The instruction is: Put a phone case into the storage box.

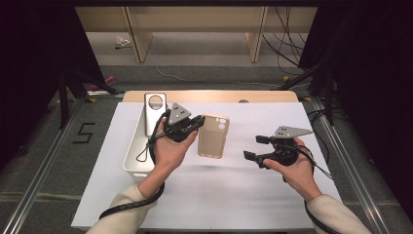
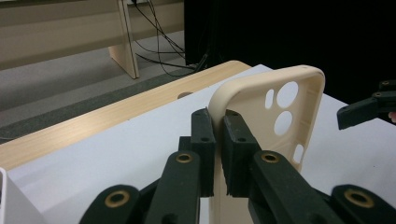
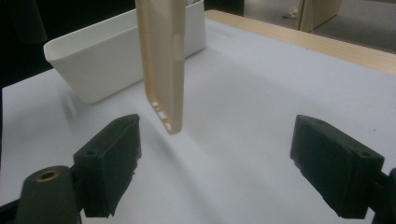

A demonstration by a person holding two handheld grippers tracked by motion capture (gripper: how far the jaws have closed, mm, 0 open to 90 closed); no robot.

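So the left gripper has its jaws pinched tight on just the thin side wall of the beige phone case, which hangs in the air over the middle of the white table, off the surface. That's a skimpy grip on soft rubbery stuff, so I'd bet the case could swivel or slip out if it gets bumped. The right gripper sits near it with jaws spread wide and nothing between them; come in crooked and it'll knock the case loose. The white bin and the silver phone case sit at the left edge.

White bin on white-topped table
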